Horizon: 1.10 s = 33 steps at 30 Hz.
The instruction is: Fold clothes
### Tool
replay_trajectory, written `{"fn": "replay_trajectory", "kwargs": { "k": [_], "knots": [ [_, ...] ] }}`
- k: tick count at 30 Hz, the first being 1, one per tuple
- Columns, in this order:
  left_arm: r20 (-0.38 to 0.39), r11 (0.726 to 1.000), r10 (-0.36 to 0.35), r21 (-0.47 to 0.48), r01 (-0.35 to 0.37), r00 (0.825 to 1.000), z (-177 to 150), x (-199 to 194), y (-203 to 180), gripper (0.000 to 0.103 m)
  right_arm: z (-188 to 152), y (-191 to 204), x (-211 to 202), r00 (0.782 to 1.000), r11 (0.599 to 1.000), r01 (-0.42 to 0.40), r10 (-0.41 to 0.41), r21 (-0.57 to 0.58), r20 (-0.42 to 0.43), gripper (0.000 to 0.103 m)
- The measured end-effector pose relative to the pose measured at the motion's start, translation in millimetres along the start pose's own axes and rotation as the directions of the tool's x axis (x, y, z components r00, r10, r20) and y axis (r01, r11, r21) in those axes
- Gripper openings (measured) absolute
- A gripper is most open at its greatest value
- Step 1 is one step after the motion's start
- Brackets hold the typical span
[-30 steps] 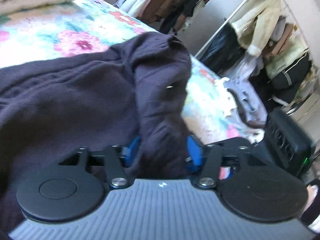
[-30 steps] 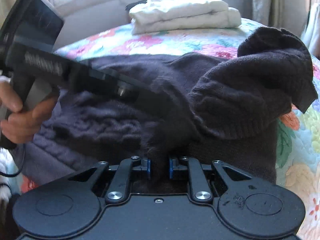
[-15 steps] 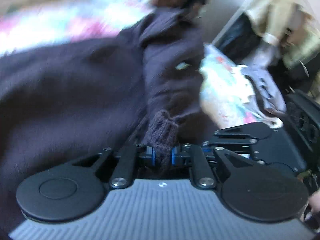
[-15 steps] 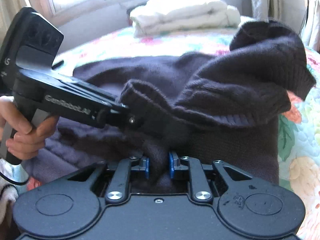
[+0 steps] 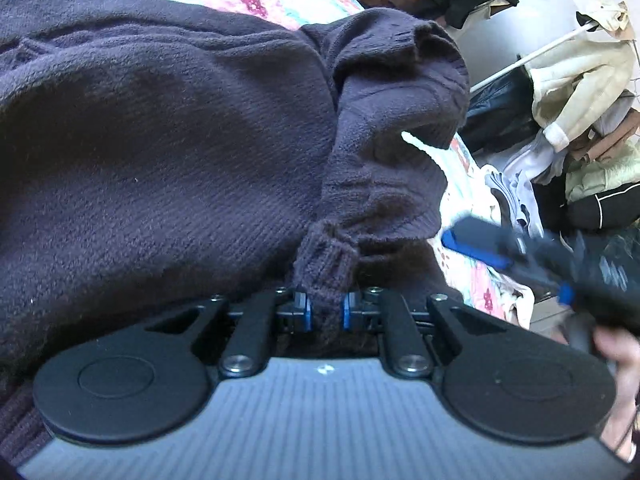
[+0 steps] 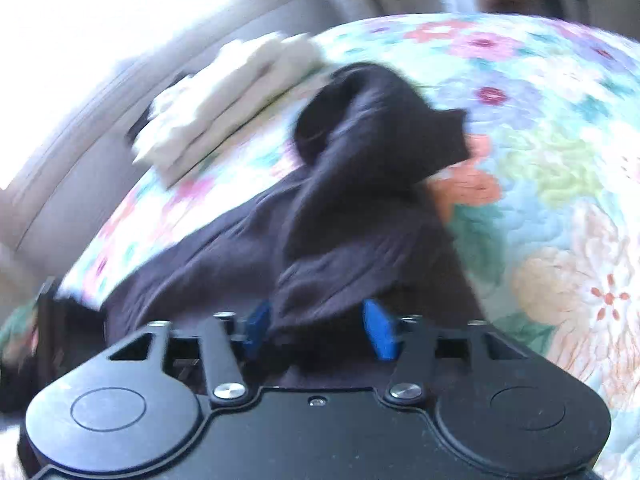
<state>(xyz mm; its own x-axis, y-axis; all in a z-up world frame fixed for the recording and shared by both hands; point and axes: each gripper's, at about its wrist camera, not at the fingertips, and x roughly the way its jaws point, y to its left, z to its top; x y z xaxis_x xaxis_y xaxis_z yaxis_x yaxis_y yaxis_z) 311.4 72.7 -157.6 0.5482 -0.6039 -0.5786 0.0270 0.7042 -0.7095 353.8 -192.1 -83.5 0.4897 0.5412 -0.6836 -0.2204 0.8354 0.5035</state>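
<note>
Presently my left gripper (image 5: 325, 312) pinched a knit fold of the dark sweater (image 5: 168, 152) lying near the bed's (image 6: 560, 128) edge; my right gripper (image 6: 318, 330) was opening, cloth loose between its pads. Risk: the freed sleeve could slump, spoiling the fold.

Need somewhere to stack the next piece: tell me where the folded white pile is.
The folded white pile shows upper left in the right wrist view, on the floral bedspread near the window, just beyond the dark sweater.
</note>
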Motion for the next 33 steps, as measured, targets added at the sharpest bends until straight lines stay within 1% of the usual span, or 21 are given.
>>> {"fn": "replay_trajectory", "kwargs": {
  "k": [2,4,5,6,7,8,9,10,11,13,14,15,16,18,20,22,24,26,28,31,33],
  "knots": [
    [-0.001,1.0,0.003,0.023,-0.003,1.0,0.1,1.1,-3.1,0.013,5.7,-17.1,15.8,1.0,0.99,-0.022,0.021,0.138,0.011,0.068],
    [-0.003,0.999,0.0,0.032,0.0,1.0,0.6,1.6,-2.7,0.013,5.9,-31.0,34.6,0.998,0.968,-0.058,0.053,0.242,0.03,0.074],
    [-0.004,1.0,-0.004,0.03,0.004,1.0,1.1,1.4,-1.3,0.013,4.1,-31.9,43.5,0.998,0.965,-0.055,0.048,0.255,0.037,0.075],
    [-0.004,1.0,-0.009,0.028,0.009,1.0,1.7,1.4,-0.1,0.013,4.0,-27.1,49.3,0.998,0.972,-0.036,0.024,0.233,0.052,0.076],
    [-0.004,1.0,-0.013,0.025,0.013,1.0,2.2,1.4,1.1,0.013,4.5,-21.4,54.3,0.998,0.979,-0.013,-0.002,0.205,0.07,0.076],
    [-0.004,1.0,-0.014,0.028,0.014,1.0,2.4,0.6,1.4,0.013,5.1,-11.6,53.7,0.994,0.99,0.008,-0.023,0.138,0.103,0.074],
    [-0.003,0.999,-0.014,0.034,0.014,1.0,2.5,-0.7,1.2,0.013,5.9,-0.9,51.6,0.989,0.998,0.031,-0.04,0.062,0.141,0.063],
    [0.0,0.999,-0.014,0.043,0.014,1.0,2.4,-1.4,-0.2,0.013,6.6,9.8,49.5,0.982,0.998,0.057,-0.054,-0.014,0.18,0.03],
    [0.004,0.998,-0.014,0.055,0.014,1.0,2.3,-1.9,-2.3,0.013,9.6,20.0,48.0,0.979,0.994,0.074,-0.056,-0.086,0.198,0.014],
    [0.015,0.997,-0.02,0.078,0.018,1.0,2.2,-3.3,-6.4,0.013,13.2,41.6,42.3,0.974,0.972,0.095,-0.047,-0.215,0.221,0.014],
    [0.017,0.995,-0.036,0.089,0.034,0.999,2.4,-4.9,-9.1,0.012,14.9,52.5,39.3,0.972,0.955,0.106,-0.041,-0.277,0.232,0.014],
    [0.015,0.993,-0.058,0.1,0.056,0.998,2.8,-6.9,-12.1,0.012,13.1,66.5,35.8,0.972,0.926,0.107,-0.021,-0.363,0.232,0.013],
    [0.008,0.991,-0.086,0.105,0.085,0.996,3.2,-9.4,-14.7,0.012,10.6,81.3,32.1,0.974,0.886,0.105,0.001,-0.451,0.228,0.013],
    [-0.007,0.977,-0.162,0.137,0.161,0.987,1.7,-18.7,-23.9,0.012,7.8,103.5,24.4,0.983,0.824,0.05,0.06,-0.565,0.175,0.013],
    [-0.041,0.963,-0.159,0.211,0.164,0.986,-1.9,-30.1,-37.7,0.013,3.9,118.3,18.5,0.99,0.769,-0.021,0.103,-0.639,0.092,0.013],
    [-0.066,0.958,-0.112,0.257,0.125,0.992,-2.8,-42.1,-41.6,0.014,-0.2,125.4,22.2,0.995,0.732,-0.028,0.087,-0.68,0.053,0.013],
    [-0.06,0.964,-0.089,0.246,0.101,0.994,2.4,-56.0,-31.6,0.015,-2.1,122.7,29.2,0.998,0.74,-0.039,0.067,-0.672,0.017,0.013],
    [-0.029,0.974,-0.069,0.213,0.073,0.997,12.7,-70.5,-15.9,0.016,-6.5,119.8,36.6,0.999,0.75,-0.042,0.053,-0.661,-0.003,0.013],
    [0.006,0.983,-0.051,0.177,0.049,0.999,24.0,-83.4,-0.8,0.016,-14.8,120.7,42.8,0.998,0.745,-0.056,0.048,-0.664,-0.031,0.013],
    [0.068,0.991,-0.043,0.13,0.034,0.997,39.3,-97.6,14.7,0.016,-32.7,127.6,51.8,0.997,0.709,-0.074,0.031,-0.701,-0.073,0.013],
    [0.1,0.994,-0.054,0.104,0.044,0.993,47.9,-106.6,24.4,0.016,-42.5,131.5,53.7,0.996,0.691,-0.075,0.016,-0.719,-0.089,0.013]
  ]
}}
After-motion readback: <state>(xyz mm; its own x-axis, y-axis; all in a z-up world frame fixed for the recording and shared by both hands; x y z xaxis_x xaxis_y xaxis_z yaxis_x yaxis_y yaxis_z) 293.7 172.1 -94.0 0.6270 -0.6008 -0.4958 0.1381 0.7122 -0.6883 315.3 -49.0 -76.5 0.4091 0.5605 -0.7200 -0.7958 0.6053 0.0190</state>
